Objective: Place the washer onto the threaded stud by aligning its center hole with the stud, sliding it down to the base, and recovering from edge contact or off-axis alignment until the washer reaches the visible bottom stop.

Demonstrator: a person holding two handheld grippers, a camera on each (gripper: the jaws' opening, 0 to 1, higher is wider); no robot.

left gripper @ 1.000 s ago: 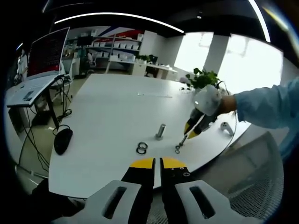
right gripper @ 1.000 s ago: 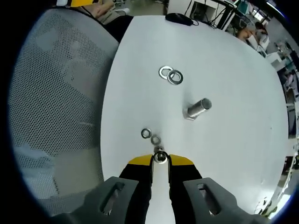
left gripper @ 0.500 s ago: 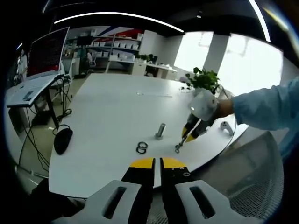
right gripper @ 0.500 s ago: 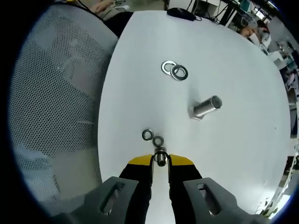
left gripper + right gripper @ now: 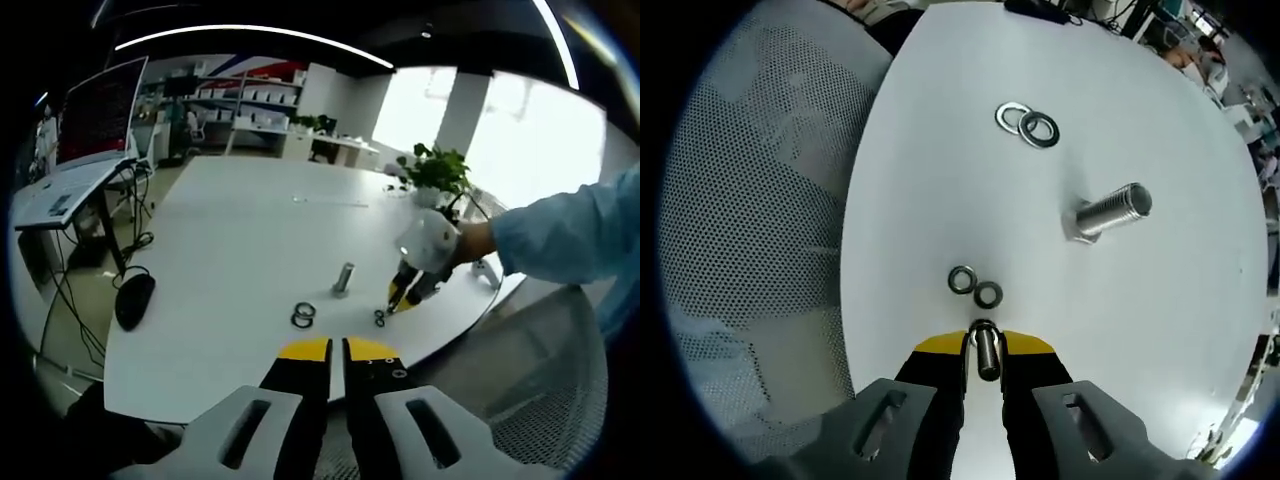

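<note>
The threaded stud (image 5: 1108,212) (image 5: 344,278) stands upright on the white table (image 5: 940,200). My right gripper (image 5: 983,347) is shut on a small metal washer (image 5: 983,352), held on edge between the yellow-tipped jaws, a short way from the stud. Two small washers (image 5: 974,287) lie on the table just beyond its jaw tips. Two larger washers (image 5: 1029,123) (image 5: 303,316) lie overlapped farther off. In the left gripper view, a blue-sleeved hand holds the right gripper (image 5: 398,296) just right of the stud. My left gripper (image 5: 338,350) hangs back off the table's near edge, jaws shut on nothing.
A grey mesh chair (image 5: 740,220) sits against the table edge. A black mouse (image 5: 134,300) lies at the table's left end. A potted plant (image 5: 438,168) stands at the far right edge. A desk with monitors (image 5: 100,115) is beyond the table.
The right gripper, still holding the washer, has drawn in toward the stud, and the washer now stands on edge between the jaws. The left gripper has stayed put.
</note>
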